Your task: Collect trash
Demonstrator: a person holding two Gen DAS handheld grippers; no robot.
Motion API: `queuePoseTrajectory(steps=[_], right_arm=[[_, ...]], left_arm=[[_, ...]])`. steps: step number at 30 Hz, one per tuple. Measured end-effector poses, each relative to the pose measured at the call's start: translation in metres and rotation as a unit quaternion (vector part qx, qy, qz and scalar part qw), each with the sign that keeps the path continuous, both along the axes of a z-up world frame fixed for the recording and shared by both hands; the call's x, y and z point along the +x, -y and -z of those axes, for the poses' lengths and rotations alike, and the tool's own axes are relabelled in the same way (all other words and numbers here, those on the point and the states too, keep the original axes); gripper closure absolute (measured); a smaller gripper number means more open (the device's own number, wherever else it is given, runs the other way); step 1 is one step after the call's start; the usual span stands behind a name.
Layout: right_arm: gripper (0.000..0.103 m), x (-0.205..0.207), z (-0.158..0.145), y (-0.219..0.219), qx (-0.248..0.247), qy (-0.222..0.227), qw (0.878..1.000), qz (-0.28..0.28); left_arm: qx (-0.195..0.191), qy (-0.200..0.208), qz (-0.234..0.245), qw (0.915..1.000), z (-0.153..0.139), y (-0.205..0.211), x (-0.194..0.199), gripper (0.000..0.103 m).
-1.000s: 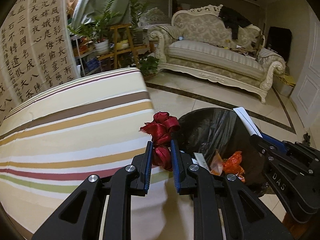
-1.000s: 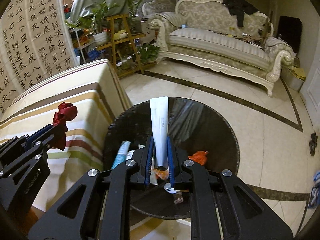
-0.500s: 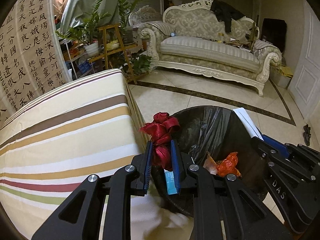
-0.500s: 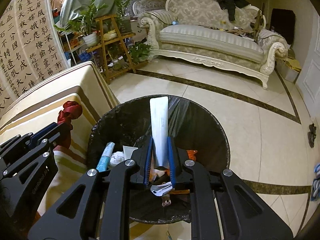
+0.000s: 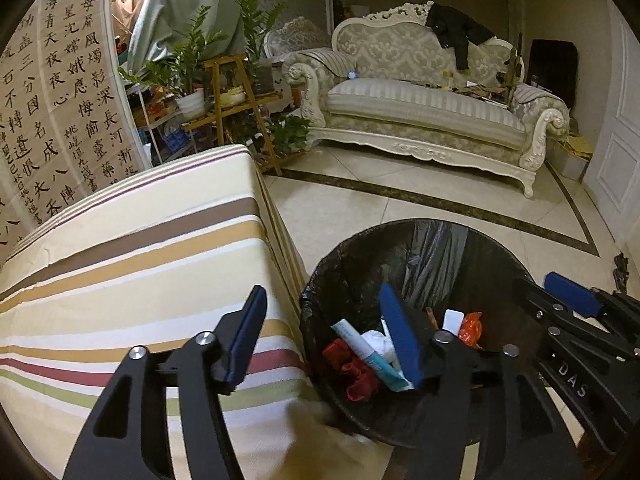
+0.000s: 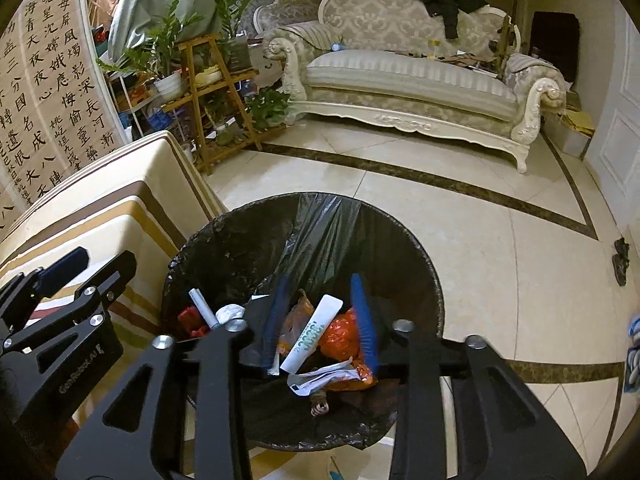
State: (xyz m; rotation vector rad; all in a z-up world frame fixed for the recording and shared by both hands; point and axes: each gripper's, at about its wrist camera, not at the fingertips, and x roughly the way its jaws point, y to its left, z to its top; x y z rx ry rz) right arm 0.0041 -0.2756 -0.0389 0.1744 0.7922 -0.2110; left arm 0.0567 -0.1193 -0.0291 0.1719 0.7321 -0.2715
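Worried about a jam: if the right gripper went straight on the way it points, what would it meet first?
Probably the white tube lying on the orange wrapper in the bin, between the opening jaws of the right gripper; depth is unclear.

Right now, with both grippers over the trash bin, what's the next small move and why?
Probably lift both grippers back toward the striped table. The left gripper and right gripper are both opening with nothing pinched. The red ribbon and the white tube already lie loose inside the trash bin, so the drop looks done.
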Motion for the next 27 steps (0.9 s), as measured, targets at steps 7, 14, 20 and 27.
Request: queuePoseTrajectory(steps=[7,14,20,27], right_arm=[[0.059,-0.01,-0.009,-0.003,-0.006,0.011,1.0,0.0],[0.05,-0.024,-0.021,-0.016,-0.016,0.027,0.999,-0.009],[0.044,-0.039,-0.031,-0.025,-0.031,0.042,0.999,-0.016],[0.039,-0.058,-0.042,-0.031,-0.038,0.056,0.997,-0.021]], left_arm=[[-0.001,0.018,-0.012,0.9998,-0.008,-0.011,-0.012,0.03],[-0.007,0.029,-0.023,0.9993,-0.019,-0.026,-0.029,0.027],[-0.012,0.046,-0.037,0.9982,-0.029,-0.041,-0.043,0.024],[-0.018,0.058,-0.043,0.9972,-0.037,-0.054,-0.058,0.023]])
